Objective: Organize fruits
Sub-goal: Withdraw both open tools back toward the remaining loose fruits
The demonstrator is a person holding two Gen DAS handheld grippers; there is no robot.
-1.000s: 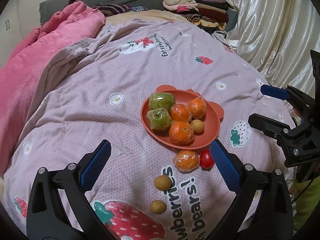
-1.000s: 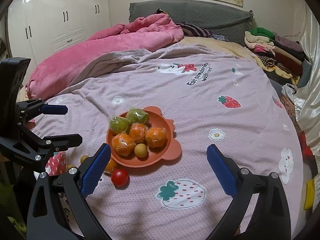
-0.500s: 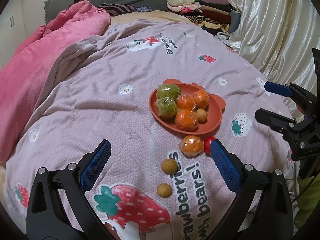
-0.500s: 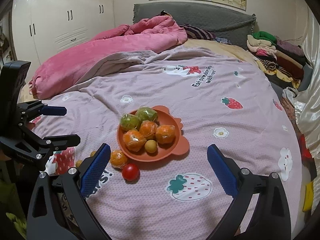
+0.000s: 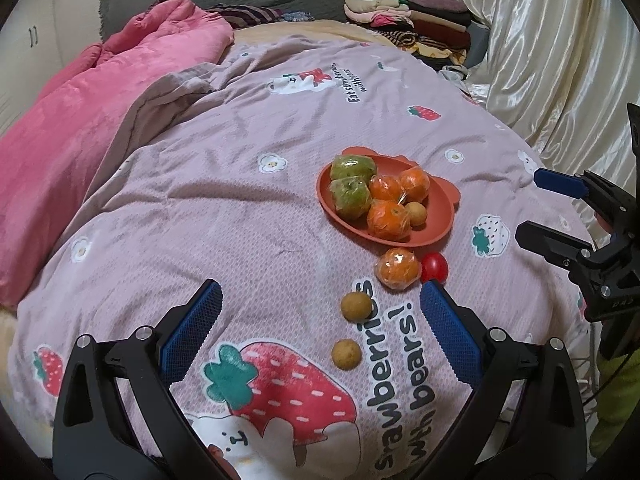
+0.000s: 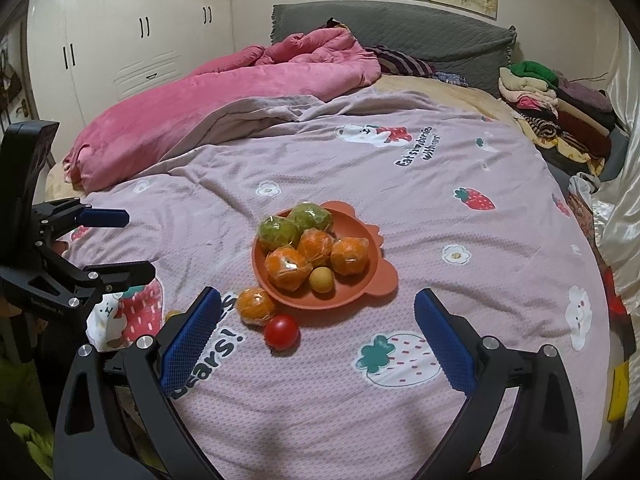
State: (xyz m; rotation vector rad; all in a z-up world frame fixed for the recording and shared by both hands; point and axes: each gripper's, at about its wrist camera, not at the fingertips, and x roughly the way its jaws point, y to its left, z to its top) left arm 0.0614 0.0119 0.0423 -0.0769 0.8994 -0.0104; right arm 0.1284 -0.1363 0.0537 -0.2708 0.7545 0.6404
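An orange plate (image 6: 380, 280) sits on the pink strawberry-print bedspread (image 6: 400, 184). On it lie two wrapped green fruits (image 6: 280, 232), three wrapped oranges (image 6: 316, 246) and one small yellow-brown fruit (image 6: 321, 279). Just off the plate's near rim, a fourth wrapped orange (image 5: 397, 268) rests on the cover with a red tomato (image 5: 434, 267) touching it. Two more small yellow-brown fruits (image 5: 356, 306) lie apart from these, on the printed lettering, nearer the left claw (image 5: 318, 332). That claw hangs above the bedspread with its blue pads spread wide and nothing between them. The right claw (image 6: 316, 338) is likewise spread and empty, the tomato lying on the cover in front of it.
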